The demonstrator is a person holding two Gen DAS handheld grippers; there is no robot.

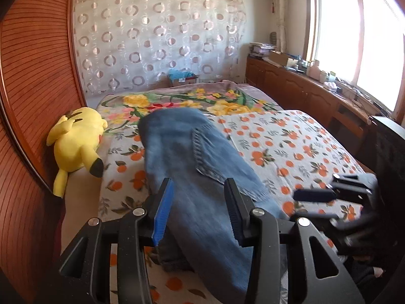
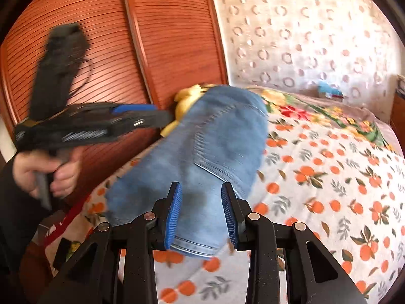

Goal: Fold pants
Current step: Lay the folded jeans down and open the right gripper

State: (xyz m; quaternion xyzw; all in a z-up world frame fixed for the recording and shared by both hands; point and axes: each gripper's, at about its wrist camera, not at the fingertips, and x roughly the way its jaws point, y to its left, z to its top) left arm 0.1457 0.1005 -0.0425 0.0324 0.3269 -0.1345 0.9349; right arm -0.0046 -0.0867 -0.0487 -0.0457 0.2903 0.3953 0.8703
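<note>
The left gripper is being held with its jaws parted, nothing pressed between its pads. The right gripper is likewise being held open at lower centre, while a hand is being seen at the left edge.

You see a yellow plush toy lying at the bed's edge against the slatted wooden wardrobe doors. The bed wears an orange-print sheet with a floral blanket beyond it. A circle-patterned curtain hangs behind, and a cluttered wooden cabinet runs under the bright window.
</note>
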